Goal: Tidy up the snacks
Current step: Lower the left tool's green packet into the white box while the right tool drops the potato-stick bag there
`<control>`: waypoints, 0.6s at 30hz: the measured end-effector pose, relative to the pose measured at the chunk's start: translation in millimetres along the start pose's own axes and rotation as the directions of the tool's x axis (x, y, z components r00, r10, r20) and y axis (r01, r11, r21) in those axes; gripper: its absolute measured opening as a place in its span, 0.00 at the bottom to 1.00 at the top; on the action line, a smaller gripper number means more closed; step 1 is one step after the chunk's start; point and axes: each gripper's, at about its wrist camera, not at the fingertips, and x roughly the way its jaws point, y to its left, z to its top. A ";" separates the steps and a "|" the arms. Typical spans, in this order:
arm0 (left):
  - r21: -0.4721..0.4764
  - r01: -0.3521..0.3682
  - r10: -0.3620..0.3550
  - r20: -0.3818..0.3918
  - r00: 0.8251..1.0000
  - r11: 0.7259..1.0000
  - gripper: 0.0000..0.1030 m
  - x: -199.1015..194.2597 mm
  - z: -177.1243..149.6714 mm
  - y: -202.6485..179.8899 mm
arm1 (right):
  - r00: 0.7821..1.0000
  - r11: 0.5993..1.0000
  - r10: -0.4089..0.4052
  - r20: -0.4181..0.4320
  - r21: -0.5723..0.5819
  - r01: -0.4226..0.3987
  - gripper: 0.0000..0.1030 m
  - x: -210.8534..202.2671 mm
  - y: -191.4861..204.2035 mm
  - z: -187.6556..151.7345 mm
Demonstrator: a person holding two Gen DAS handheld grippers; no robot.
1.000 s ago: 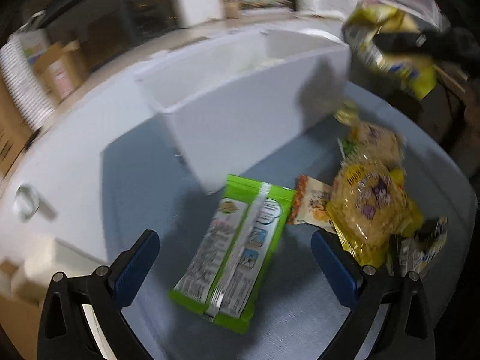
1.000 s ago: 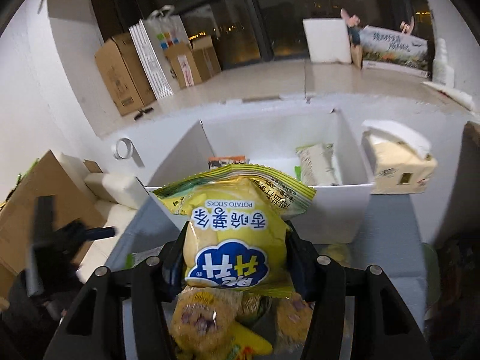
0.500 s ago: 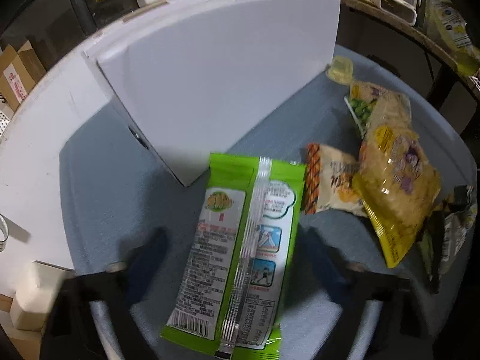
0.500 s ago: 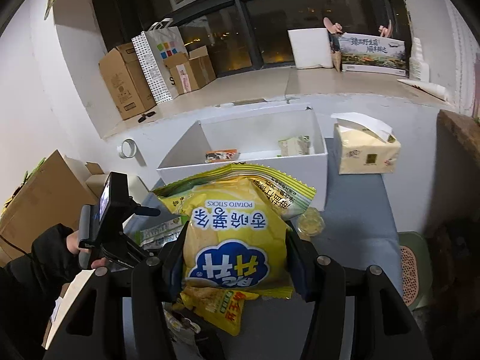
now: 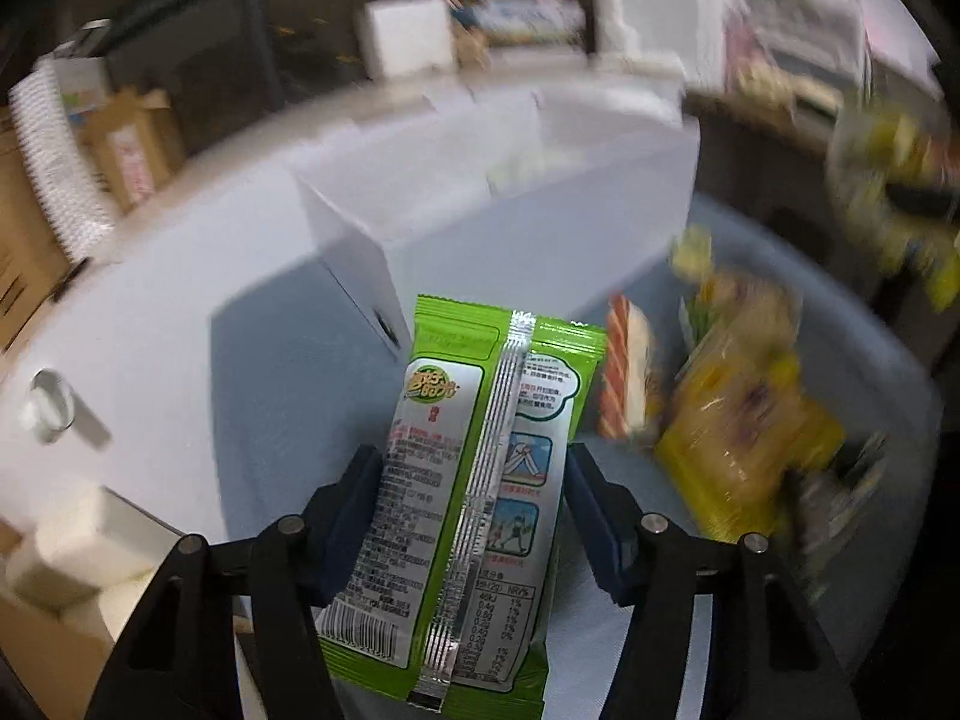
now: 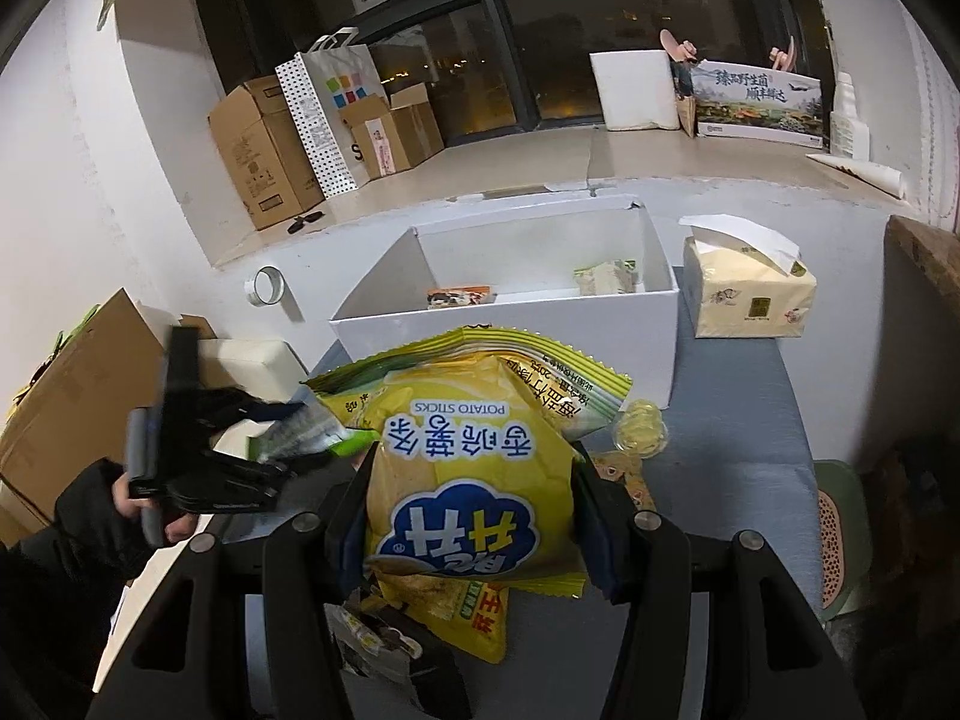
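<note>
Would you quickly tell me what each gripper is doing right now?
Left gripper: closing on the green snack packet.
Right gripper: shut on the yellow potato sticks bag.

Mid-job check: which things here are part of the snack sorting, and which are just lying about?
Job:
green snack packet in left gripper
yellow potato sticks bag in right gripper
white box
loose snacks

Lying about:
tissue pack
tape roll
cardboard boxes
</note>
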 end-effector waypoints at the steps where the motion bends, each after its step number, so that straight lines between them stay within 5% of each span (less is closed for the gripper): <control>1: -0.023 -0.023 0.024 0.026 0.999 0.999 0.64 -10.9 3.3 0.7 | 1.000 1.000 0.002 0.001 -0.002 -0.002 0.59 1.6 1.5 1.0; 9: -0.187 -0.092 0.123 0.159 0.980 0.978 0.64 -62.9 56.8 1.1 | 0.999 0.999 0.033 0.029 -0.038 -0.032 0.59 12.6 13.8 24.9; 18: -0.338 -0.129 0.200 0.184 0.962 0.932 0.64 -31.8 148.5 -1.4 | 0.998 0.999 -0.030 0.056 -0.029 0.031 0.59 39.5 -8.1 100.9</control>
